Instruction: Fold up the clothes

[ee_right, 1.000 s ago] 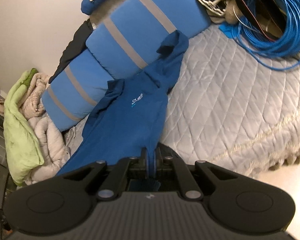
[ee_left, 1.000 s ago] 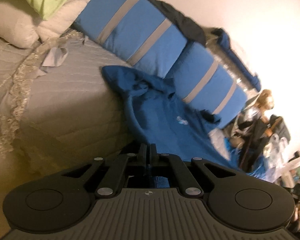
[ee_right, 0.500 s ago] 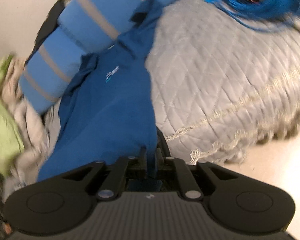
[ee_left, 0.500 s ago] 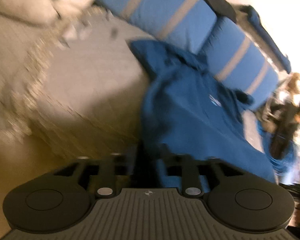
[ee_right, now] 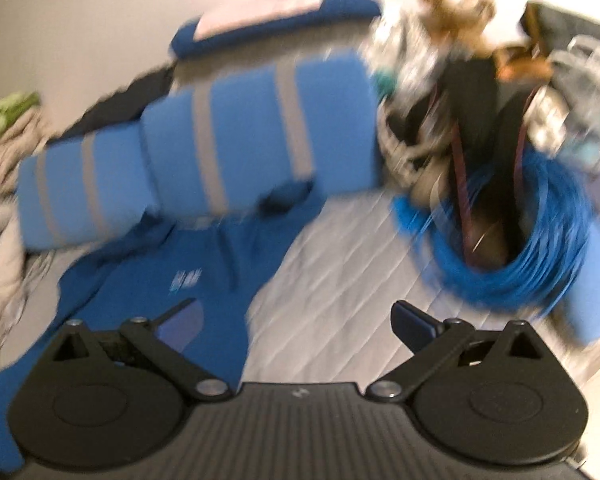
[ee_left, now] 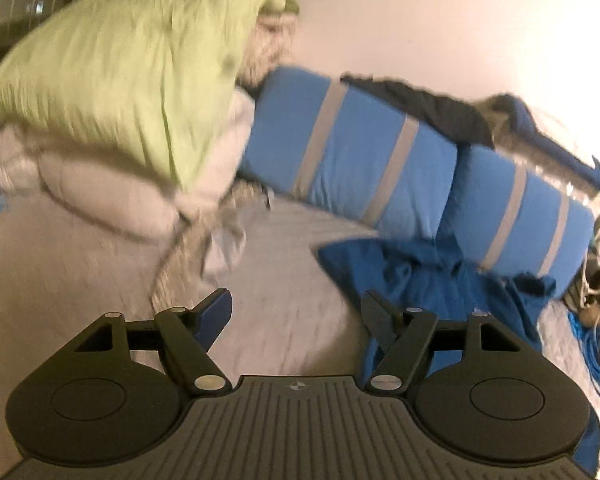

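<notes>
The bed fills both views, covered by a pale grey quilt stitched in diamonds. Along its far side, against the wall, lie two blue bolsters with grey stripes, end to end. A dark garment is draped over the top of them. At one end of the bolsters a green pillow sits on a heap of pale bedding. At the other end is a clutter of bags and odds, too blurred to name, with a coil of blue cable resting on the quilt beside it.

The blue shirt lies spread on the bed, its upper part pushed up against the foot of the bolsters and partly tucked under them. A small white logo shows on its chest. In the right wrist view the shirt runs down toward the lower left corner; in the left wrist view it shows at the right, reaching past the right finger.

The left claw is released, its jaws opening, with only bare quilt between them; the shirt sits behind the right finger, not gripped. The right claw is also released, jaws opening wide. Its left finger stands over the shirt, its right one over the quilt, and the shirt's edge lies below the gap. Neither claw grasps anything.
</notes>
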Demonstrator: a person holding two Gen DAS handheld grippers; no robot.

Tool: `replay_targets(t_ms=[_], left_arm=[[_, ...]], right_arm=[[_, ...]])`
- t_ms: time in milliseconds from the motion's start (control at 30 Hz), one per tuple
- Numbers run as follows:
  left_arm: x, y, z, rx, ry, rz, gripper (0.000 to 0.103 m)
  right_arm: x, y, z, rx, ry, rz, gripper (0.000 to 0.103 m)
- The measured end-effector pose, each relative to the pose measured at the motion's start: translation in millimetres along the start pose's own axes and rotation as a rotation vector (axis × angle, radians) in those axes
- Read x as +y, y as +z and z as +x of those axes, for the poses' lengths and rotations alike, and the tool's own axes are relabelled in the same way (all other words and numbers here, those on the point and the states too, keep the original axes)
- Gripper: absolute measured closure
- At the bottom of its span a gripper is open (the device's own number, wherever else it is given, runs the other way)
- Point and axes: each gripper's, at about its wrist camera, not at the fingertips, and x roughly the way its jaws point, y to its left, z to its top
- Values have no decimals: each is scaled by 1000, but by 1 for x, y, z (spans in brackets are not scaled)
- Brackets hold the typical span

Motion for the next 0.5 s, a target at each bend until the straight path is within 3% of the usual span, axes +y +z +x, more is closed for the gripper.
replay_targets(t_ms=[167,300,500], left_arm=[[-11,37,-23,-45,33,74,32],[-16,66,-38,-77,1,67,31],[-36,96,-50,-168,-33,119,30]], right_arm=[[-20,53,-23,-111,-72,31,0],[-25,88,-42,-167,-119,47,0],[-20,126,-60,-241,-109,26,0]])
